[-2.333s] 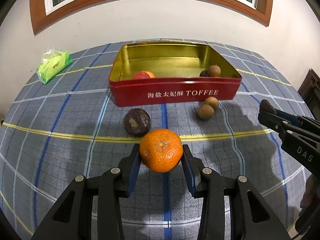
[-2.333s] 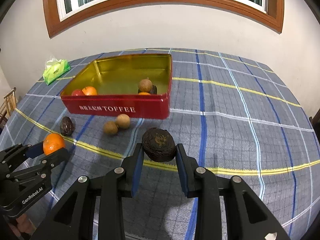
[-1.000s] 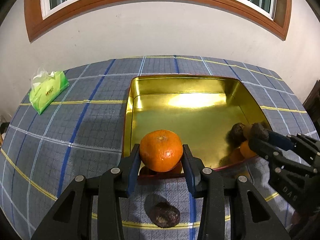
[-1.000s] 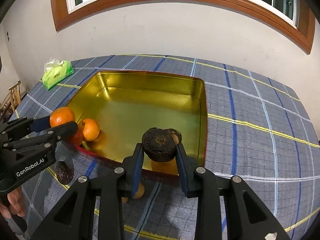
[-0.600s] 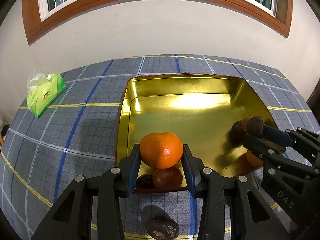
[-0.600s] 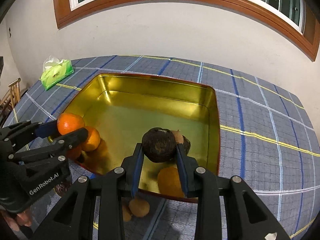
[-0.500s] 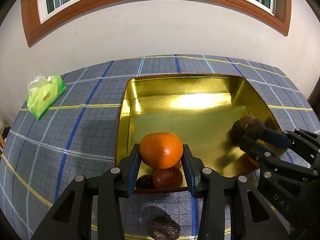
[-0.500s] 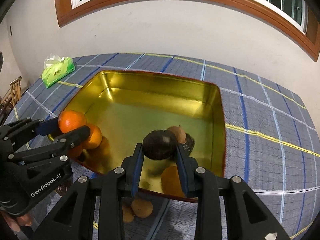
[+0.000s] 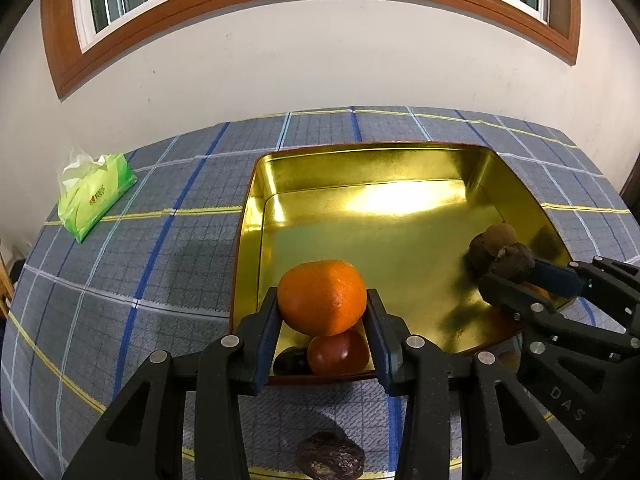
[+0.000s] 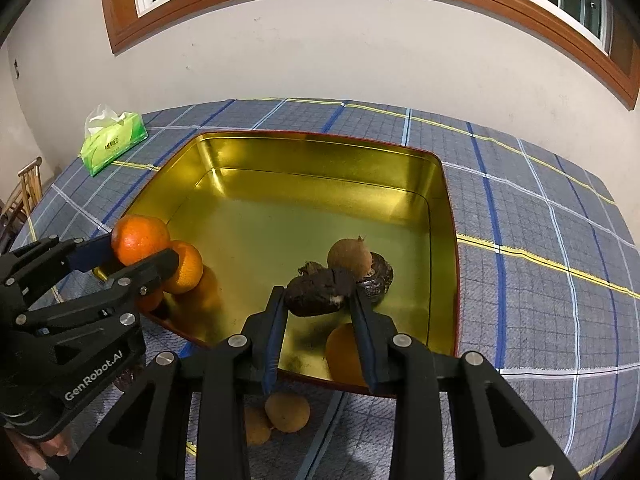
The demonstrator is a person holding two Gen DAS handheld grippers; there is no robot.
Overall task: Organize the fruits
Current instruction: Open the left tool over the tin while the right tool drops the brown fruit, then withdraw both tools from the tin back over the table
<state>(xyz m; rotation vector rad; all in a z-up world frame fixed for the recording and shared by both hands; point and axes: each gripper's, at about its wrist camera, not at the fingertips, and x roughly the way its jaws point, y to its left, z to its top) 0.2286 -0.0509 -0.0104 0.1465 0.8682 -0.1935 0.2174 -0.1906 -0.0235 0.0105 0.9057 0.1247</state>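
Note:
My left gripper (image 9: 322,300) is shut on an orange (image 9: 322,296), held over the near left corner of the gold-lined red tin (image 9: 360,148). Below it in the tin lie a red fruit (image 9: 338,352) and a dark one (image 9: 290,362). My right gripper (image 10: 320,296) has a dark wrinkled fruit (image 10: 318,290) between its pads, lying on its side; the jaws are opening, the pads still touching it. It hangs over the tin's (image 10: 320,136) near right part, above a brown round fruit (image 10: 348,256), another dark fruit (image 10: 378,276) and an orange one (image 10: 344,356).
A dark fruit (image 9: 330,456) and two brown fruits (image 10: 286,412) lie on the checked cloth in front of the tin. A green tissue pack (image 9: 96,196) sits at the far left. A wooden chair (image 10: 28,188) stands beyond the table's left edge.
Both grippers carried their fruit from the cloth to above the tin. In the last half second the dark fruit tipped onto its side between the right jaws, which stand slightly wider.

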